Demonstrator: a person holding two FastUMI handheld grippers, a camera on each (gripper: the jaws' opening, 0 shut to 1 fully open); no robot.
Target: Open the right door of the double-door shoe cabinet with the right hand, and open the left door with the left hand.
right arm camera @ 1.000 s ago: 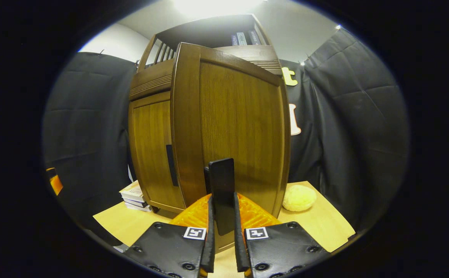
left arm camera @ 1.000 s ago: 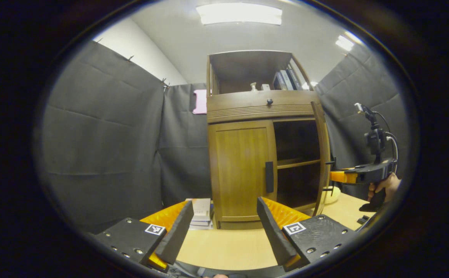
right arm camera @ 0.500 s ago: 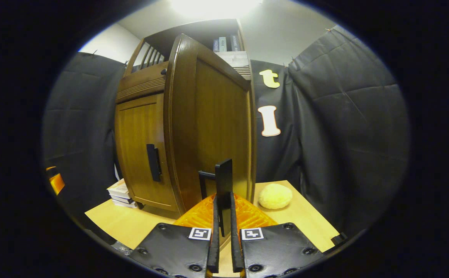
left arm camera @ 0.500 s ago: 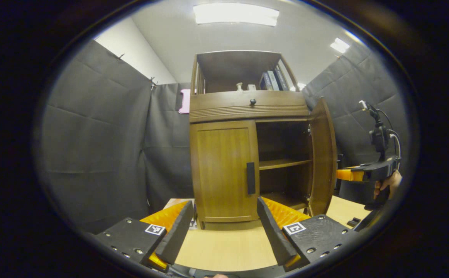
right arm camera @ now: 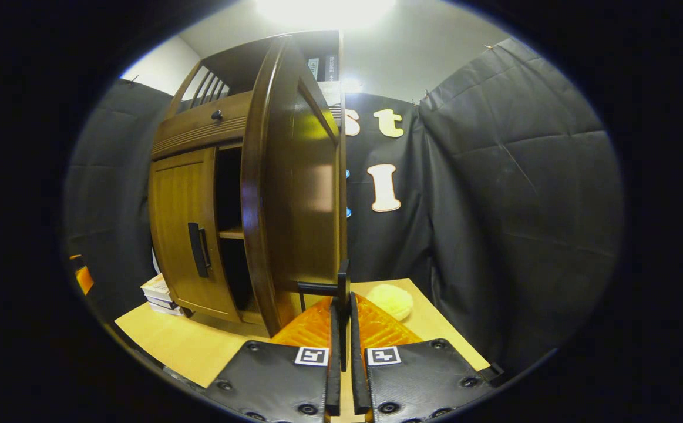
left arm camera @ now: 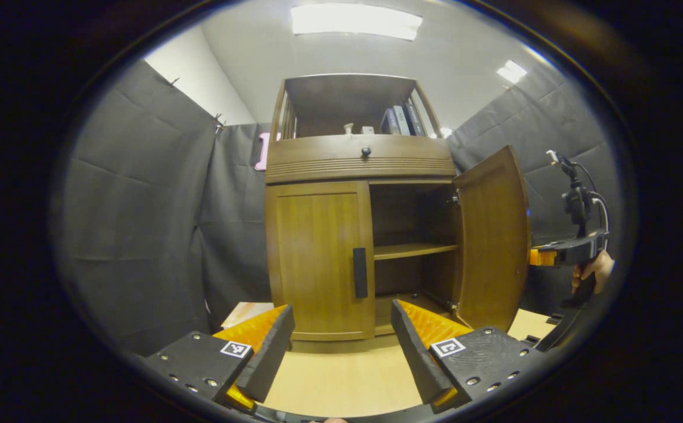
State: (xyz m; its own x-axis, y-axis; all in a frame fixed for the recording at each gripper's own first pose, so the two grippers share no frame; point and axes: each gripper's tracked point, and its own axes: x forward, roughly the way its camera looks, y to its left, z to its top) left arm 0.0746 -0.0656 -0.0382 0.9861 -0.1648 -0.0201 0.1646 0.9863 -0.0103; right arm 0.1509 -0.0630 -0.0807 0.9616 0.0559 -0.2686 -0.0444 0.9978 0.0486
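Right tongs point(right arm camera: 341, 329) clamped on the right door's handle point(right arm camera: 341, 288), door point(left arm camera: 491, 235) swung wide; my left tongs point(left arm camera: 341, 346) gape before the closed left door point(left arm camera: 318, 258). Overpulling could tip the cabinet point(left arm camera: 359, 158).

Shoe cabinet point(left arm camera: 318, 258) brown wood, satin grain; right door point(right arm camera: 297, 194) glossy, catching light; door handle point(left arm camera: 360, 272) matt black; table point(left arm camera: 341, 382) pale smooth wood; wall cloth point(left arm camera: 135, 205) matt.
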